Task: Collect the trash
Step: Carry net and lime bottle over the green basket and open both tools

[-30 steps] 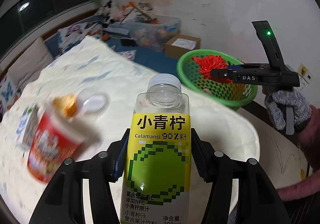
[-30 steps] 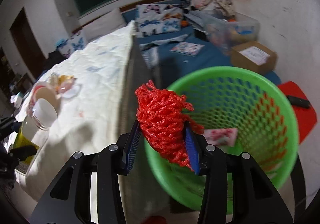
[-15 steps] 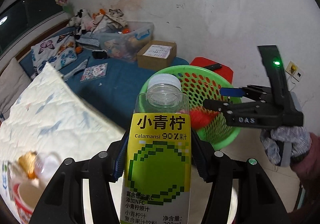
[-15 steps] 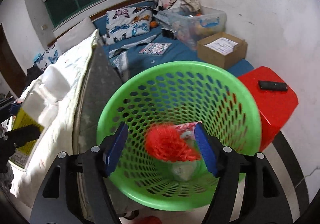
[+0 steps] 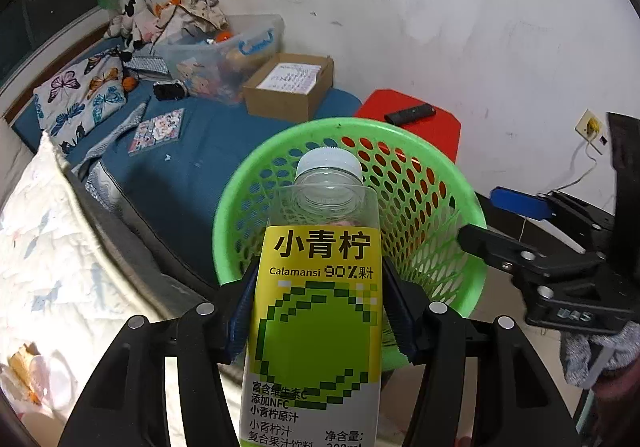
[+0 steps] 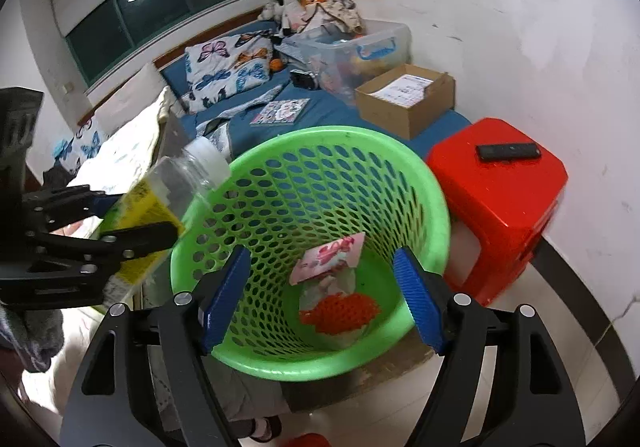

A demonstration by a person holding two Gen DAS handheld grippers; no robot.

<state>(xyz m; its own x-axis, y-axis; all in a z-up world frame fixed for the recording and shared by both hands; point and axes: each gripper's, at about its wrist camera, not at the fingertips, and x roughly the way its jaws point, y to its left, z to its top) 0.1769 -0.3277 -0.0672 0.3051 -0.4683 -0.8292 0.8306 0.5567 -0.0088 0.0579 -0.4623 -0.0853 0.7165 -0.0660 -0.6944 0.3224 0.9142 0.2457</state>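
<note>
Clamped on both sides of the juice bottle (image 5: 316, 311), the left gripper (image 5: 318, 311) holds it upright by its yellow-green label, blue pads pressed into the plastic. In the left wrist view the white cap sits in front of the green basket (image 5: 420, 151), whose mouth opens just beyond; the right gripper (image 5: 492, 219) hangs at the right edge, near the basket's rim. A red stool (image 5: 408, 111) stands behind the basket.

From the right wrist, the right gripper (image 6: 322, 297) has just been opening: its jaws stand apart with nothing between them, and the red foam net (image 6: 340, 311) lies at the bottom of the basket (image 6: 304, 139), beside a pink wrapper (image 6: 328, 257). The bottle (image 6: 160, 199) enters from the left, its cap just at the rim.

To drop the bottle cleanly, it seems best to carry it further over the opening until the whole body clears the rim, then let go. The empty right gripper should draw back first so the two tools do not collide.
</note>
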